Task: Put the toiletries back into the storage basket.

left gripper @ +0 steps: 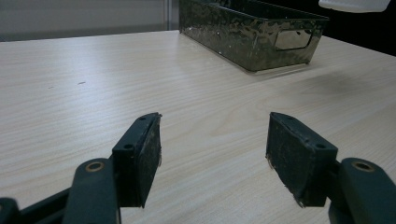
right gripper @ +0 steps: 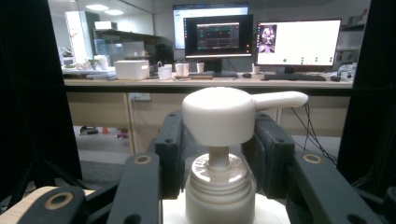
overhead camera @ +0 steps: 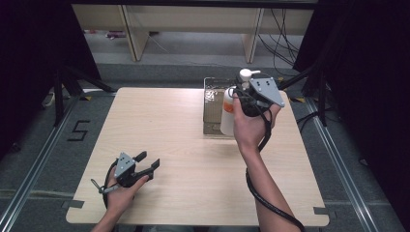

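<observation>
left gripper [left gripper: 215, 154]: jaws apart, bare | right gripper [right gripper: 217, 154]: clamps pump bottle [right gripper: 219, 186], body cut off

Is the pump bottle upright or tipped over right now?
Upright. The pump bottle hangs in the right gripper over the metal bin, pump head on top, jaws at either side of its neck.

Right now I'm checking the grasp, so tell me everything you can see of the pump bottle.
The pump bottle is white plastic with an orange patch on its side, a ribbed collar, thin stem and a white pump head whose spout points sideways. It stands upright, lifted over the dark metal bin at the table's far side. The right gripper clasps it at the neck, a black jaw on either side of the collar.
</observation>
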Action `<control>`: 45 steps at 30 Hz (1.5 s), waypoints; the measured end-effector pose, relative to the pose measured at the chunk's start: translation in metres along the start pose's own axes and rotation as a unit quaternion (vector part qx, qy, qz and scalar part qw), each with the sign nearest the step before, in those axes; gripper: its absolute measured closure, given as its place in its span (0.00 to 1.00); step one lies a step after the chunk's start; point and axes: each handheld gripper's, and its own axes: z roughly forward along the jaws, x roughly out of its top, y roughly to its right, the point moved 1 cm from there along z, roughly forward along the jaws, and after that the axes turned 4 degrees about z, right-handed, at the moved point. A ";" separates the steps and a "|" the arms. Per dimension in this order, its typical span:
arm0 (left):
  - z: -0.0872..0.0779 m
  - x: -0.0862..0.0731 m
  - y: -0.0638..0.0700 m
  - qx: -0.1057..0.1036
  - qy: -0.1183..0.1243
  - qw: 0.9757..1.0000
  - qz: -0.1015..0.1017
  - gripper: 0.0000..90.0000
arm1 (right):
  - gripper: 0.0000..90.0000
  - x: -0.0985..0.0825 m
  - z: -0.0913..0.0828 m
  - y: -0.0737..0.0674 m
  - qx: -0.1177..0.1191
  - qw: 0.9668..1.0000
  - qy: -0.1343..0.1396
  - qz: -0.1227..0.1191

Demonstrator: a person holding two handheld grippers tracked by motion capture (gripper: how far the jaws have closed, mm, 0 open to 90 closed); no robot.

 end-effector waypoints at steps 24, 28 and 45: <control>0.000 0.000 0.000 -0.001 -0.001 1.000 0.000 0.39 | 0.67 0.014 0.018 0.001 -0.003 1.000 0.002 0.001; 0.000 0.000 0.000 0.000 0.000 1.000 -0.002 0.39 | 0.67 0.014 0.023 0.001 -0.004 1.000 0.004 0.001; 0.000 0.000 0.000 -0.001 -0.001 1.000 -0.002 0.39 | 0.67 0.012 0.039 0.001 -0.015 1.000 -0.006 0.002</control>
